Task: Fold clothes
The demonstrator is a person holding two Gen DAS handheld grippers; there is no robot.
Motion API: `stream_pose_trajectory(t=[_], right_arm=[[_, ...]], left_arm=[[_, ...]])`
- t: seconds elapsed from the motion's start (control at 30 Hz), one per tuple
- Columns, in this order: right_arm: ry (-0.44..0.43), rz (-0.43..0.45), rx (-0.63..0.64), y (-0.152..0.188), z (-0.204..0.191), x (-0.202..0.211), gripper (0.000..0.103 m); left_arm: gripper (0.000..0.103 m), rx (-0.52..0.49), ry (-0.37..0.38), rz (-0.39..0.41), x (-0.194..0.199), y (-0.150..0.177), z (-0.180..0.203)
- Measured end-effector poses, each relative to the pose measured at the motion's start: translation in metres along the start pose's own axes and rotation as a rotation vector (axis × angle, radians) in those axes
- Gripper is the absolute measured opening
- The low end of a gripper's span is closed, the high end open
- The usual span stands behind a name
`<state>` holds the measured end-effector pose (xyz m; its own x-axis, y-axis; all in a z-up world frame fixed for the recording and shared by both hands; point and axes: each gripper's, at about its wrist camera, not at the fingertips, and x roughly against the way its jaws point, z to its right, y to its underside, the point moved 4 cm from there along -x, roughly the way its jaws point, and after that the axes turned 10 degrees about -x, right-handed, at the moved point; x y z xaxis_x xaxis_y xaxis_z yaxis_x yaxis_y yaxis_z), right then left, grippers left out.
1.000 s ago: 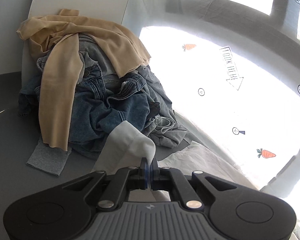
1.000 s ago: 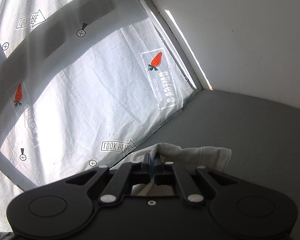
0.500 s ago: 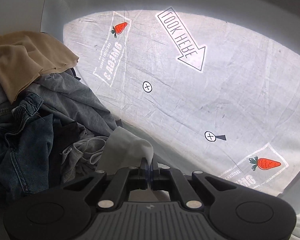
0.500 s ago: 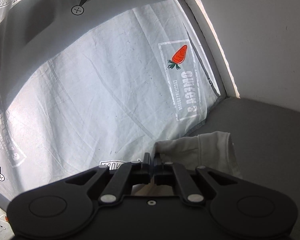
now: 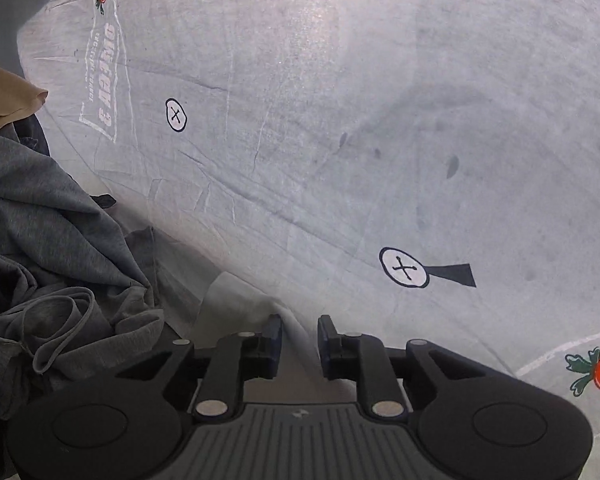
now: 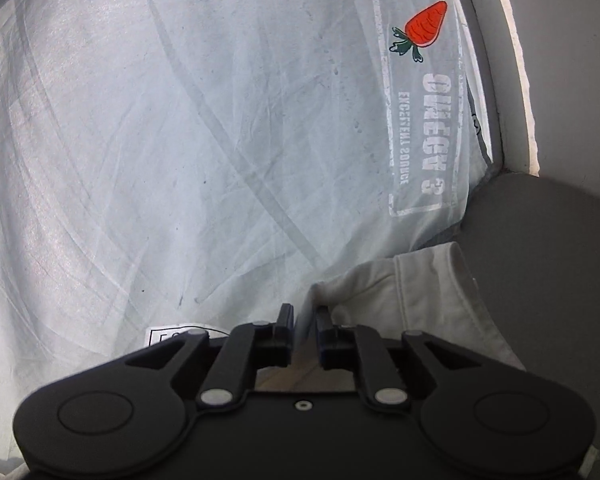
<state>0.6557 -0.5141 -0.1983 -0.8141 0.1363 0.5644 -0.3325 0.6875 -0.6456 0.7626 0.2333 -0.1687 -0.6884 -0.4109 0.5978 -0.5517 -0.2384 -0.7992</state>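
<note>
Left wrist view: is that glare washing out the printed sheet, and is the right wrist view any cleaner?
Left wrist view: bright backlight through the printed sheet bleaches its top centre, soft grey shadow bands cross it, and the grey clothes pile sits dark at the left. Right wrist view: more even light, carrot print sharp, and fisheye bends the white frame.

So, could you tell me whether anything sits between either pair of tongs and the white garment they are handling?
Nothing visible does. A fold of the white garment rises straight into the gap of the left tongs, whose jaws are opening, and its edge likewise into the opening right tongs. The grey clothes lie off to the left.
</note>
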Motion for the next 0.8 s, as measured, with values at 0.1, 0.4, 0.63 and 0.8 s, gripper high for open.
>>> stream_pose_trajectory(t=[0.1, 0.4, 0.63, 0.8], right_arm=[[-0.007, 0.047, 0.033, 0.005, -0.001, 0.017, 0.055], [0.143, 0.049, 0.132, 0.055, 0.028, 0.096, 0.088], [0.085, -0.146, -0.134, 0.104, 0.075, 0.115, 0.091], [-0.016, -0.187, -0.333, 0.114, 0.075, 0.111, 0.087]], left_arm=[[0.065, 0.012, 0.011, 0.044, 0.024, 0.007, -0.01], [0.087, -0.059, -0.068, -0.083, 0.12, 0.097, -0.059], [0.088, 0.376, -0.107, -0.261, 0.16, 0.186, -0.12], [0.091, 0.537, -0.051, -0.275, 0.149, 0.204, -0.131]])
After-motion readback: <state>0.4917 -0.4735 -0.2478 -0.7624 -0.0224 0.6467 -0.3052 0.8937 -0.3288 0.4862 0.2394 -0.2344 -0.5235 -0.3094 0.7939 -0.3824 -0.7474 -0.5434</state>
